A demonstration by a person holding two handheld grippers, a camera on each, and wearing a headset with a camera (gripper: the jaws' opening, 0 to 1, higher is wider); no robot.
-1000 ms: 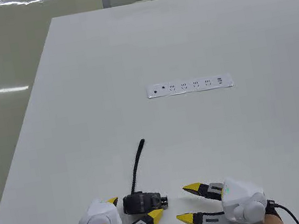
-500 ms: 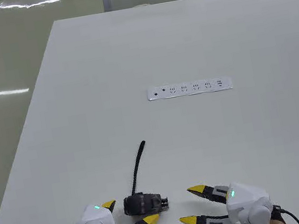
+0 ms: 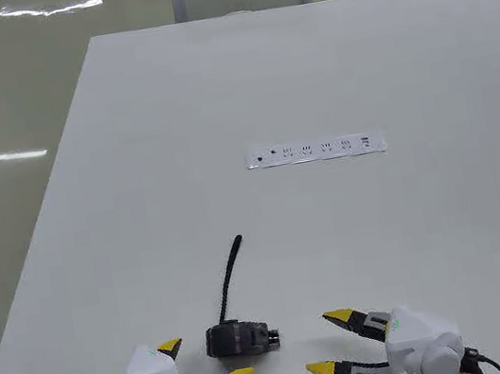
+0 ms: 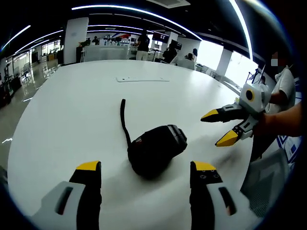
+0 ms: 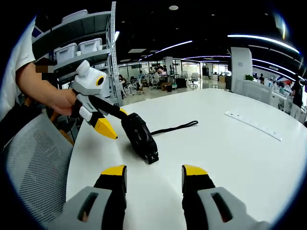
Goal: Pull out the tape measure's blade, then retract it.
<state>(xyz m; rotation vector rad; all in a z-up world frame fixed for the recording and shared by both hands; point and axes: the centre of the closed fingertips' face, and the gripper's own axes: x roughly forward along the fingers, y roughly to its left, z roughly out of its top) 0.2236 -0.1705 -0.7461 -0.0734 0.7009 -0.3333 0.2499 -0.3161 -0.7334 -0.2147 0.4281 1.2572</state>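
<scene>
A black tape measure lies on the white table near its front edge, with its black wrist strap stretched away from me. No blade shows outside its case. My left gripper stands open just behind the tape measure, its yellow tips apart and clear of the case. My right gripper is open to the right of the case, with nothing between its yellow fingertips.
A white power strip lies flat in the middle of the table. The table's left edge drops to a shiny floor. A metal shelf rack with bins and a mesh chair stand behind me.
Both grippers have drawn back toward me, away from the tape measure. The left one no longer straddles the case. The tape measure lies where it was.
</scene>
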